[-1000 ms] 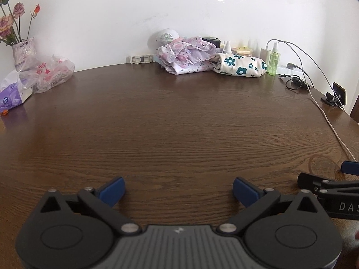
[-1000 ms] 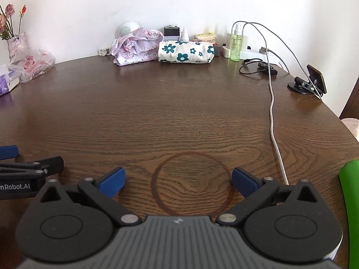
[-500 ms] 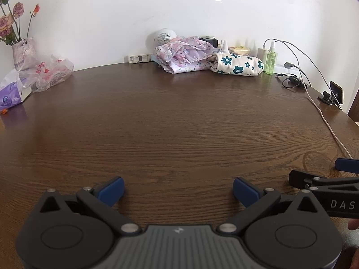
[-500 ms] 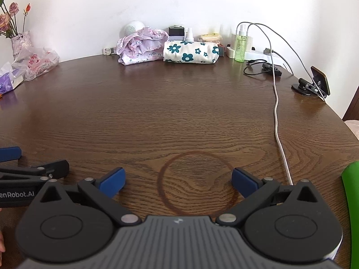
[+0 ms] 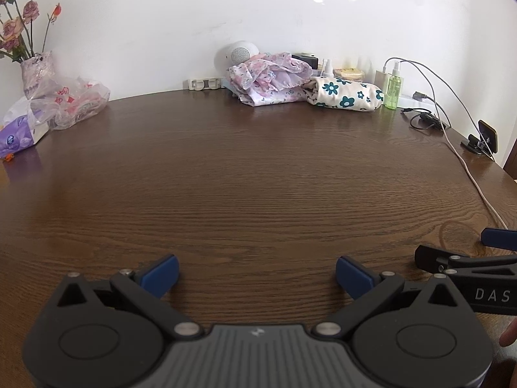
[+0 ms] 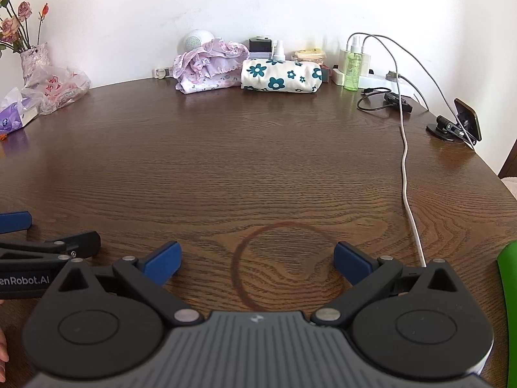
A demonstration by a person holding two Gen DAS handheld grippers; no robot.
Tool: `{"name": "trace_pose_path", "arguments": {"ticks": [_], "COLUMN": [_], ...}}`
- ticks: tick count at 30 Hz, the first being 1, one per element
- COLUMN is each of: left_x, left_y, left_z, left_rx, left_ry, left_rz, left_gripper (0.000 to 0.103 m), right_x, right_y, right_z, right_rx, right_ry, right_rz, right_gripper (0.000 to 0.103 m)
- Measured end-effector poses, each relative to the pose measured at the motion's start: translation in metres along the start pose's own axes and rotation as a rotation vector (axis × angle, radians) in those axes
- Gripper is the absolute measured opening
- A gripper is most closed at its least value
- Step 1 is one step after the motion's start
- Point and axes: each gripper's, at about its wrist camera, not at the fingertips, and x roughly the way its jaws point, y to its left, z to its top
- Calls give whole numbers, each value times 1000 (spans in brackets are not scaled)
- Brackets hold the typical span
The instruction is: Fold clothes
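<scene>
Both tools parked low over the near edge of the desk [image 5: 258, 177], side by side. Left tool [image 5: 257, 273] spread wide, blue pads well apart, nothing between them. Right tool [image 6: 257, 263] same: wide open, empty, sitting over a dark ring stain [image 6: 287, 265] in the wood. Each tool shows at the edge of the other's view

Clothes are both at the far edge of the desk, against the wall, well apart from the tools:
- pink floral garment [image 5: 271, 79], loosely bunched, not folded flat
- white cloth with teal flowers [image 5: 345, 93], rolled/folded into a neat bundle, touching the pink one on its right side

Containers:
- vase [image 5: 35, 72] at far left corner, holds dried roses [image 5: 19, 29]
- clear plastic bag [image 5: 74, 102] just beside the vase, red print on it, something pinkish inside, can't tell what
- purple tissue pack [image 5: 19, 134] at the left edge, white tissue sticking out of the top
- green spray bottle [image 6: 352, 68] near the far right, green liquid filling most of it; a smaller white spray bottle [image 6: 278, 50] behind the teal-flower bundle, contents not visible

Other: white round speaker-like unit [image 5: 240, 53] behind the pink garment, white cable [image 6: 405, 174] running from the far right down toward the near edge, phone on a stand [image 6: 465, 121] at the right edge. Green object [image 6: 509, 317] at the right of the right view, can't identify
</scene>
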Motion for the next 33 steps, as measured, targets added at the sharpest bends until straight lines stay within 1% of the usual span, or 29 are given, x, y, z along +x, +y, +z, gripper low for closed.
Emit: {"name": "trace_pose_path", "arguments": {"ticks": [33], "left_x": [0], "left_y": [2], "left_z": [1], "left_rx": [8], "left_ry": [0], "left_rz": [-8], "left_gripper": [103], "right_x": [-1], "right_y": [0], "right_z": [-1], "right_rx": [0], "right_ry": [-1], "right_rz": [3], "right_gripper": [102]}}
